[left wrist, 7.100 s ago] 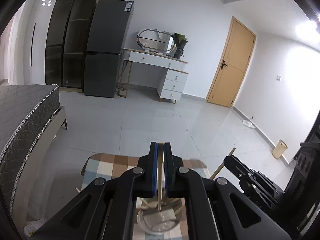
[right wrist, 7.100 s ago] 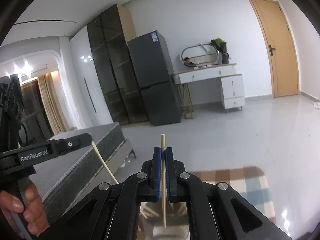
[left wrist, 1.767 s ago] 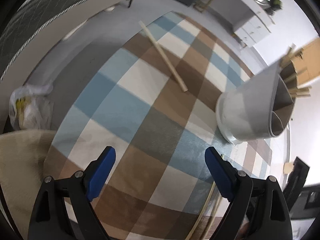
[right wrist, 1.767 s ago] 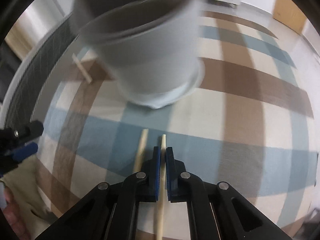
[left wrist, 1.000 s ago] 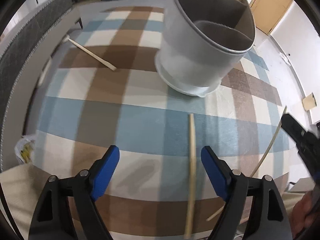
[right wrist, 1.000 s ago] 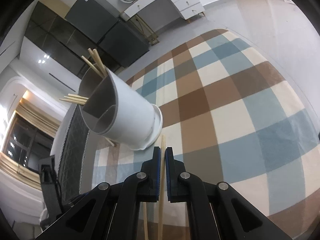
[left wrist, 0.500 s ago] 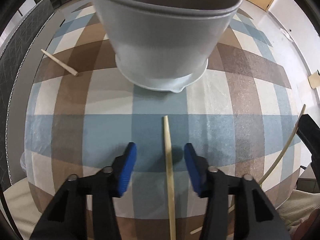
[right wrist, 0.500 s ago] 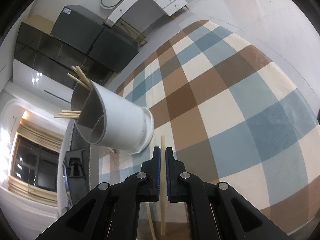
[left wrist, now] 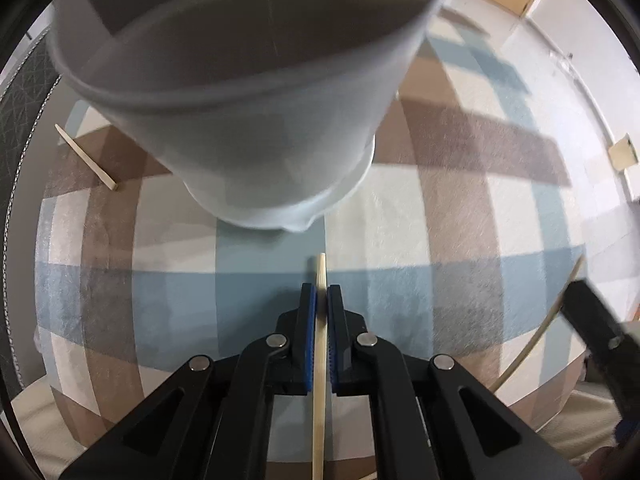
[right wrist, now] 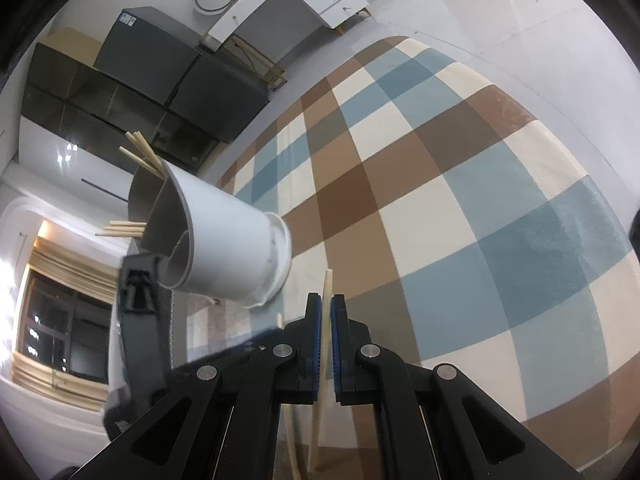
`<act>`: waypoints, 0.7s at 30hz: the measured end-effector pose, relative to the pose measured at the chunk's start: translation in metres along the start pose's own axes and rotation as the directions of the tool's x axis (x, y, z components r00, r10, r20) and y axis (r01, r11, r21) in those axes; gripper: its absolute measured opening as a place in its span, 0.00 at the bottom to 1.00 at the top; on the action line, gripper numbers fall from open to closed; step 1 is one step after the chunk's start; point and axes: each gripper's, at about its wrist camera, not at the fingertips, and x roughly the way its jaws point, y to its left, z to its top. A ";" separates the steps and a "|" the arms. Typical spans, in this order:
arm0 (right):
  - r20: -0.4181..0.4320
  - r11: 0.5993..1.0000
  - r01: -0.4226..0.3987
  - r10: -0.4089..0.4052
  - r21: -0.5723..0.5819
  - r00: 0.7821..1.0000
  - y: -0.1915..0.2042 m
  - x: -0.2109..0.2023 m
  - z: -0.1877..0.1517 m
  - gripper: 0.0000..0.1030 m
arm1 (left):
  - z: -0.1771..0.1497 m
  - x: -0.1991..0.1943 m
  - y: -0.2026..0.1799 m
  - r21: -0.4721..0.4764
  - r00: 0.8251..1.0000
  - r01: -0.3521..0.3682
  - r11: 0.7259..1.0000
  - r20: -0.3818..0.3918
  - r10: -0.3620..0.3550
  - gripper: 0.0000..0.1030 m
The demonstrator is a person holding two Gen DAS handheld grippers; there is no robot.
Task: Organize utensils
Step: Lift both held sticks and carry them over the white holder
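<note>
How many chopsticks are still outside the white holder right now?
3: one in the left gripper, one in the right gripper, one loose chopstick on the tablecloth beside the holder. Others may be hidden.

Matt white plastic holder [left wrist: 256,128], pale wooden chopstick [left wrist: 320,344], woven checked cloth [left wrist: 460,240]

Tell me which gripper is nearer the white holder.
Left. The left gripper sits just short of the holder's base, jaws shut on a chopstick. The right gripper is farther back, off to its side, clamping another chopstick.
</note>
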 end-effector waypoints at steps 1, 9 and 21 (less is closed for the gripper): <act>0.003 1.000 0.002 -0.002 -0.006 1.000 0.000 -0.001 0.000 0.04 | -0.001 -0.009 0.001 -0.009 0.999 0.025 1.000 0.036 -0.025 0.01; 0.085 0.986 0.011 0.003 -0.166 0.996 0.030 -0.019 -0.011 0.04 | -0.031 -0.082 0.019 -0.013 0.954 0.077 0.997 0.290 -0.070 0.01; 0.237 0.932 0.087 -0.002 -0.351 0.972 0.082 -0.039 -0.032 0.04 | -0.043 -0.111 0.032 -0.001 0.913 0.110 0.994 0.395 -0.101 0.01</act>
